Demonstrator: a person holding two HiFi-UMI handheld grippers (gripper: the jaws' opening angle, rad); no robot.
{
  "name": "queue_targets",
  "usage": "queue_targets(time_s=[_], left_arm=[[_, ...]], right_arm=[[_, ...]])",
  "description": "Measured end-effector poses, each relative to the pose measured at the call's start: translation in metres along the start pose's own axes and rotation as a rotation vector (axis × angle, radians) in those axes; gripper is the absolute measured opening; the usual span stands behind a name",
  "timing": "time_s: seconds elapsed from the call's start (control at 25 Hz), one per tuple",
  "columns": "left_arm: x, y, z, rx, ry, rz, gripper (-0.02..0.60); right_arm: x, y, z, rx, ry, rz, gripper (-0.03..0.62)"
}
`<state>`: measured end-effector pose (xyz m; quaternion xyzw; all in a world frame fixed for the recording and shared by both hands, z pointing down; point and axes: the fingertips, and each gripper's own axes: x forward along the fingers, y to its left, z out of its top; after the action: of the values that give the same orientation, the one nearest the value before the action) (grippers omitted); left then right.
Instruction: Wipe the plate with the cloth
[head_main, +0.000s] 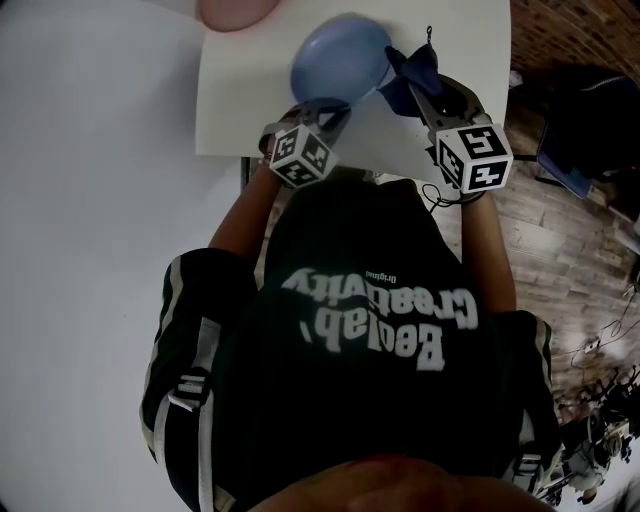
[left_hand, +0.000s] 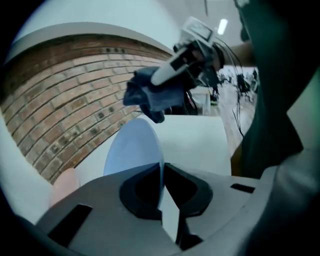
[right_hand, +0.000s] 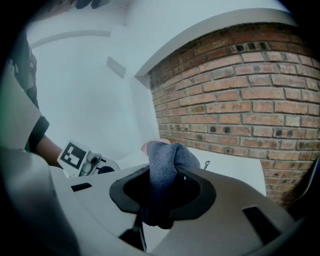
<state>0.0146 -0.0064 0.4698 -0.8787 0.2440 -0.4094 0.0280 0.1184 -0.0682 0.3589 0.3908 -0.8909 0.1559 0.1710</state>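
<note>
Close in front of the chest, at 12 o'clock in the head view: grips the plate (head_main: 342, 55) by its near rim with the left gripper (head_main: 333, 110), jaws pressed together on the thin edge. Holds it tipped up on edge, apparently clear of the white table (head_main: 230, 100). At 1 o'clock, clamps the right gripper (head_main: 428, 98) on a bunched fold of the cloth (head_main: 410, 72), carried just beside the plate's right edge. Cannot tell whether touching it. Farther off, at 11 o'clock on the table's far side, leaves a pink thing (head_main: 235, 12) alone.

Judged from this: both pick-ups done, plate presented for wiping, no rubbing shown yet. Left to do: bring the cloth onto the plate's face, sweep across it, then set both down.
</note>
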Motion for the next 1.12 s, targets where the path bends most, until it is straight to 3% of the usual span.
queue_targets(time_s=[0.2, 0.32, 0.4, 0.48, 0.68, 1.12], left_arm=[[-0.029, 0.032, 0.034, -0.359, -0.253, -0.015, 0.011], [-0.048, 0.04, 0.056, -0.477, -0.412, -0.064, 0.011], [-0.057, 0.044, 0.074, -0.517, -0.498, -0.104, 0.011], [-0.054, 0.039, 0.09, -0.52, -0.543, -0.133, 0.011], [-0.036, 0.016, 0.109, -0.495, -0.549, -0.161, 0.011], [-0.067, -0.012, 0.11, -0.392, -0.557, -0.247, 0.014]], right_arm=[[-0.011, 0.009, 0.025, -0.067, -0.092, -0.005, 0.092], [-0.02, 0.018, 0.036, -0.115, -0.156, 0.014, 0.092], [-0.025, 0.023, 0.046, -0.155, -0.198, 0.045, 0.092], [-0.029, 0.026, 0.051, -0.187, -0.245, 0.077, 0.092], [-0.025, 0.029, 0.05, -0.242, -0.275, 0.118, 0.092], [-0.015, 0.007, 0.067, -0.288, -0.276, 0.023, 0.091]])
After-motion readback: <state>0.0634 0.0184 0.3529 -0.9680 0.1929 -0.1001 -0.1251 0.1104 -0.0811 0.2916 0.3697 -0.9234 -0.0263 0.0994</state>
